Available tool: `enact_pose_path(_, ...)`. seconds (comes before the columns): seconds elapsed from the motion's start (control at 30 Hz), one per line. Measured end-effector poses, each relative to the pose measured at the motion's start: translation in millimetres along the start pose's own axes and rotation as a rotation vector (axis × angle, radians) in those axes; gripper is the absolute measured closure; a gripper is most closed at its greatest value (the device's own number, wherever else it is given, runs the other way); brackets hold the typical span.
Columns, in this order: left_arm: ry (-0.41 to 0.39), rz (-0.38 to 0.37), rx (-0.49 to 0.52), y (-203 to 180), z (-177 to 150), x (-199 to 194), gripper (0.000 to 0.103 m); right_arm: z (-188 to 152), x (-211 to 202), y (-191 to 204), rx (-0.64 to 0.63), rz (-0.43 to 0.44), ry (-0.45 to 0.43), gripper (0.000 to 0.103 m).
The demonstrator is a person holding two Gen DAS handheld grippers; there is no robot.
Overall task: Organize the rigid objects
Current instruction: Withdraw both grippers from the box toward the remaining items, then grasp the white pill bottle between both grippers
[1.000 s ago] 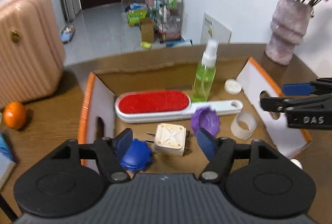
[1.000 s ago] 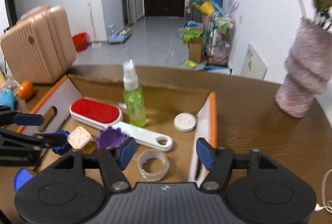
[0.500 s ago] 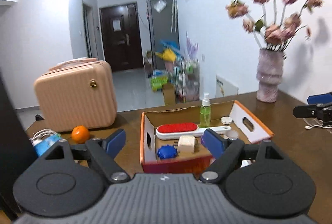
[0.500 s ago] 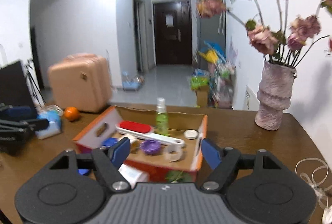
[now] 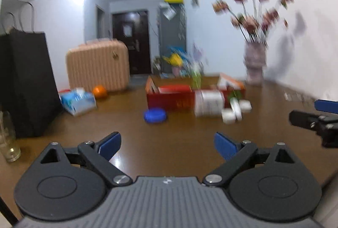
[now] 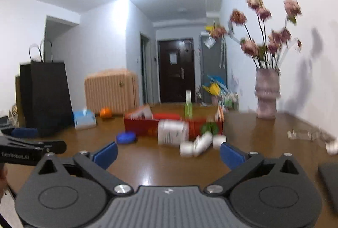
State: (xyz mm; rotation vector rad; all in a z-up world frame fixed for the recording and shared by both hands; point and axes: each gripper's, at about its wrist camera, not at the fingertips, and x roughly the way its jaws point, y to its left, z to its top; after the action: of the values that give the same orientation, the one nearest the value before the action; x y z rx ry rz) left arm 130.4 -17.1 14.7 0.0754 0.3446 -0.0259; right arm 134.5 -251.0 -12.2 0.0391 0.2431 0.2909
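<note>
Left gripper (image 5: pixel 167 144): fingers spread wide, nothing between. Right gripper (image 6: pixel 168 153): likewise spread, nothing held. Both well short of box (image 5: pixel 171 98), above bare table (image 5: pixel 169 139). Blue lid (image 5: pixel 155 115) on table just in front of box, left end. White bottles (image 5: pixel 229 110) lying in front of box, right end. Spray bottle (image 6: pixel 188 106) upright inside box. Vase (image 5: pixel 254 63) beyond box, right. Frames blurred.

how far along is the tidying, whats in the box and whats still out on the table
Partly done. The red box already holds a green spray bottle and a red-topped item; the rest inside is too blurred to name. In hand: nothing, as the left gripper and right gripper are both open and empty. Left out on the table: a blue lid, a white packet and small white containers.
</note>
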Motion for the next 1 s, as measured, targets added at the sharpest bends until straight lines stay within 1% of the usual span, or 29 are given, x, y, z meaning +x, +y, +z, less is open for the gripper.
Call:
enact_pose_path(0.03, 0.022, -0.003, 0.011, 0.1, -6.3, 1.7, 0.006, -7.0, 1.9, 3.7, -0.015, 0.001, 0.024, 0.0)
enact_pose_path(0.1, 0.037, 0.015, -0.002, 2.7, -10.6, 3.3, 0.006, -13.9, 1.7, 11.6, -0.063, 0.007, 0.052, 0.0)
enact_pose_path(0.2, 0.038, 0.002, -0.035, 6.3, -9.8, 3.5, 0.006, -10.0, -0.3, 18.2, -0.094, 0.008, 0.037, 0.0)
enact_pose_path(0.3, 0.035, -0.003, -0.044, 7.6, -10.7, 5.4, 0.006, -8.0, 3.2, 18.5, -0.084, 0.012, 0.034, 0.0)
enact_pose_path(0.4, 0.056, -0.016, -0.048, 6.9, -12.7, 14.3, 0.006, -8.7, 16.0, 15.4, -0.073, 0.0, 0.054, 0.0)
enact_pose_path(0.5, 0.08, -0.043, -0.043, 4.2, -11.7, 30.7, 0.006, -9.1, 36.9, 5.4, -0.039, -0.041, 0.113, 0.0)
enact_pose_path(0.57, 0.091, -0.067, -0.048, 3.2, -7.5, 45.4, 0.007, -6.9, 53.1, -3.8, -0.003, -0.047, 0.14, 0.002)
enact_pose_path(0.6, 0.096, -0.086, -0.053, 2.5, -2.5, 54.8, 0.007, -3.2, 63.5, -10.3, 0.035, -0.043, 0.152, 0.003)
enact_pose_path(0.63, 0.1, -0.102, -0.06, 0.9, 2.7, 64.1, 0.007, 0.9, 73.6, -17.2, 0.078, -0.021, 0.165, 0.009)
enact_pose_path(0.67, 0.102, -0.128, -0.066, 0.0, 11.1, 78.6, 0.008, 7.3, 86.1, -26.7, 0.137, 0.017, 0.178, 0.017)
enact_pose_path(0.7, 0.103, -0.143, -0.067, -2.0, 17.6, 90.2, 0.011, 13.8, 99.4, -36.1, 0.199, 0.051, 0.188, 0.021)
enact_pose_path(0.73, 0.104, -0.159, -0.063, -4.7, 26.8, 105.3, 0.016, 20.5, 114.0, -45.1, 0.256, 0.075, 0.194, 0.029)
enact_pose_path(0.77, 0.104, -0.183, -0.057, -7.0, 37.5, 124.2, 0.019, 27.4, 129.3, -52.9, 0.297, 0.091, 0.196, 0.039)
enact_pose_path(0.8, 0.106, -0.196, -0.059, -9.6, 45.4, 138.8, 0.021, 34.1, 146.6, -60.0, 0.325, 0.102, 0.196, 0.042)
enact_pose_path(0.83, 0.118, -0.21, -0.073, -11.1, 54.7, 157.9, 0.022, 39.5, 162.1, -65.2, 0.34, 0.103, 0.197, 0.046)
enact_pose_path(0.87, 0.145, -0.253, -0.108, -10.3, 64.0, 182.3, 0.025, 45.4, 179.1, -70.2, 0.355, 0.097, 0.202, 0.047)
enact_pose_path(0.9, 0.177, -0.292, -0.147, -9.1, 70.3, 205.1, 0.034, 50.5, 195.7, -74.5, 0.368, 0.101, 0.21, 0.05)
enact_pose_path(0.93, 0.212, -0.313, -0.181, -8.2, 74.9, 226.8, 0.04, 55.3, 212.9, -79.4, 0.393, 0.113, 0.224, 0.056)
enact_pose_path(0.97, 0.242, -0.329, -0.198, -9.1, 78.7, 246.5, 0.043, 58.2, 227.2, -82.9, 0.413, 0.128, 0.234, 0.057)
enact_pose_path(1.0, 0.256, -0.341, -0.203, -10.4, 81.4, 261.3, 0.049, 60.2, 238.9, -84.9, 0.423, 0.138, 0.245, 0.059)
